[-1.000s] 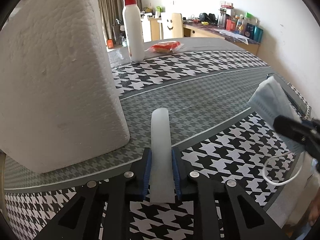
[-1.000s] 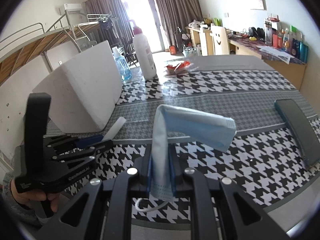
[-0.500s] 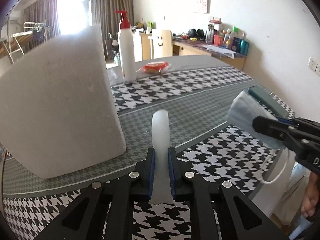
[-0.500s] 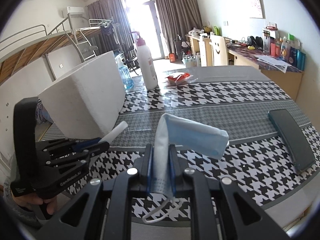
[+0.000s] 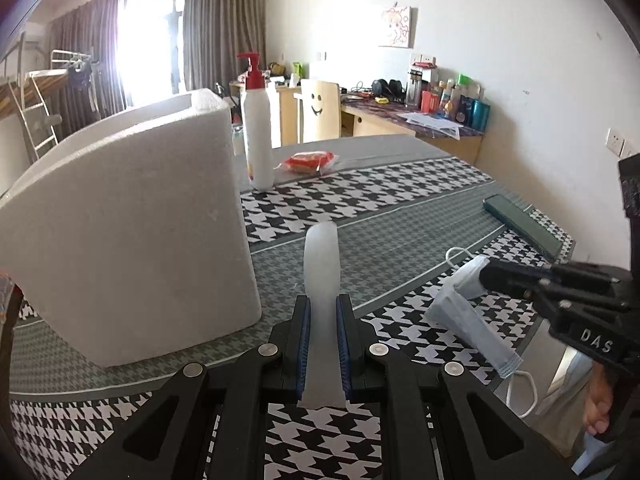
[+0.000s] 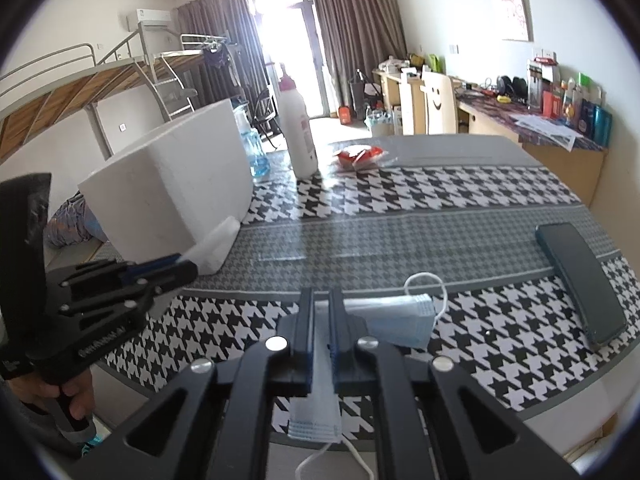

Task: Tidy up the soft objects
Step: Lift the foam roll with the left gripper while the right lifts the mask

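Left to right. My left hand-held gripper (image 5: 322, 340) stays clamped on the translucent white foam strip (image 5: 321, 280); I have raised it, so the open top of the big white polystyrene box (image 5: 128, 216) now shows beside it. My right hand-held gripper (image 6: 321, 336) has lowered the pale blue pleated face mask (image 6: 390, 318) until its free end rests on the houndstooth bench (image 6: 480, 216), jaws pinched tight on its fold. Judgement: strip goes to the box first; mask waits.
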